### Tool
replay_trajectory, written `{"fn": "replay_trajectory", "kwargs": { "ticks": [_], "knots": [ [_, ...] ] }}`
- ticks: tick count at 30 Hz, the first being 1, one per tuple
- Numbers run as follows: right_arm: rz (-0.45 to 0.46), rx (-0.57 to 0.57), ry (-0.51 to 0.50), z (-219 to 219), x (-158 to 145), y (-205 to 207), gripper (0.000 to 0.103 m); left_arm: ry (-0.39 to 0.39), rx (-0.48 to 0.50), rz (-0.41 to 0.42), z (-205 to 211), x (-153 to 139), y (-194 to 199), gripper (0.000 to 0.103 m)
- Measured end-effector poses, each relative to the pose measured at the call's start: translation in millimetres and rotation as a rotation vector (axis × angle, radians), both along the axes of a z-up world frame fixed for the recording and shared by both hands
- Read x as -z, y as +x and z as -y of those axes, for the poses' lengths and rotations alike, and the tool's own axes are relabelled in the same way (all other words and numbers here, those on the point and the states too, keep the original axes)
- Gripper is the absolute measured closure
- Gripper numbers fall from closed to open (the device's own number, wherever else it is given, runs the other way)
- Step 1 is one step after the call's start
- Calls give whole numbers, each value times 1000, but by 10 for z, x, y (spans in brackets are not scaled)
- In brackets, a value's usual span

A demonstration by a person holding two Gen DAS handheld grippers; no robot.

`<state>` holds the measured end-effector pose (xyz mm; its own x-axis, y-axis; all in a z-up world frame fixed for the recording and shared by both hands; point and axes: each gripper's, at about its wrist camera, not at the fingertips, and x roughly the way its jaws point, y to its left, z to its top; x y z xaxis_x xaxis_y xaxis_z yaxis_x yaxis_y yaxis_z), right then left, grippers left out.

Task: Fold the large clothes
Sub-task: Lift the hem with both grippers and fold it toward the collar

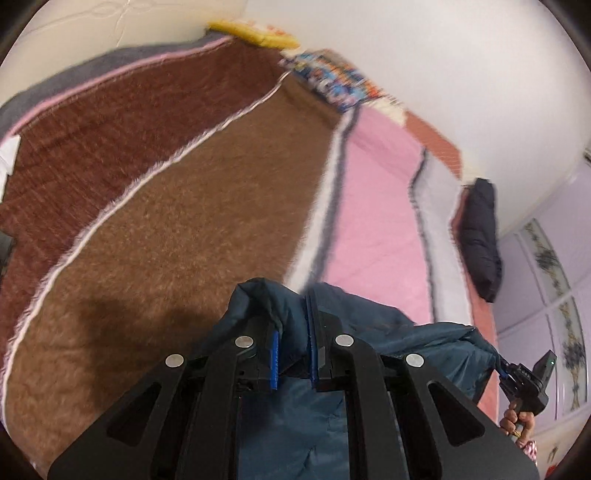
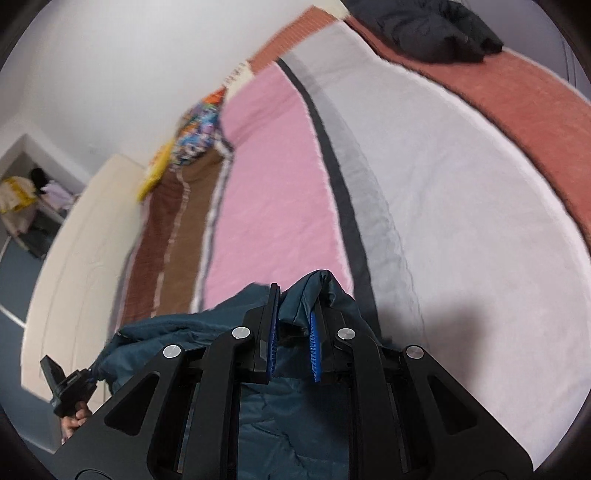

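A dark teal padded garment (image 1: 388,332) hangs stretched between both grippers above a bed. My left gripper (image 1: 293,354) is shut on a bunched edge of it, the fabric pinched between the blue pads. At the far right of the left wrist view, the right gripper (image 1: 517,373) holds the garment's other corner, with a hand below it. My right gripper (image 2: 293,332) is shut on a fold of the same teal garment (image 2: 166,332). The left gripper (image 2: 79,380) shows at the lower left of the right wrist view, gripping the far corner.
The bed carries striped blankets: brown (image 1: 166,240), pink (image 1: 376,206) and white (image 2: 461,221) bands. A dark jacket (image 2: 432,29) lies on the reddish bed edge. Colourful pillows (image 1: 332,77) sit by the white wall. A cream mattress side (image 2: 74,258) borders the bed.
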<state>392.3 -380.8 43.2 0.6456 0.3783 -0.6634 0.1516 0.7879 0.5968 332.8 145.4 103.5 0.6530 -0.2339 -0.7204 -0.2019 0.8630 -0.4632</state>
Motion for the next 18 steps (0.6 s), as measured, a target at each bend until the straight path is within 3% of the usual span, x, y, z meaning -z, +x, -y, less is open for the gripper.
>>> {"fn": "replay_trajectory", "kwargs": {
  "ticks": [4,12,15,18],
  "knots": [
    [-55,7,-14,-42,394,453,88,-7,-35,-70,-18,389,351,92],
    [-39,19,-48,-75,690,860,89,-36,-64,-78,-101,760,823,92],
    [-88,21,-90,-136,907,958,89,-20,-73,-112,-52,991,955,91],
    [-162,-5,-72,-162,1120,1032,87,-27,-86,-174,-4,1220,979,87]
  ]
}}
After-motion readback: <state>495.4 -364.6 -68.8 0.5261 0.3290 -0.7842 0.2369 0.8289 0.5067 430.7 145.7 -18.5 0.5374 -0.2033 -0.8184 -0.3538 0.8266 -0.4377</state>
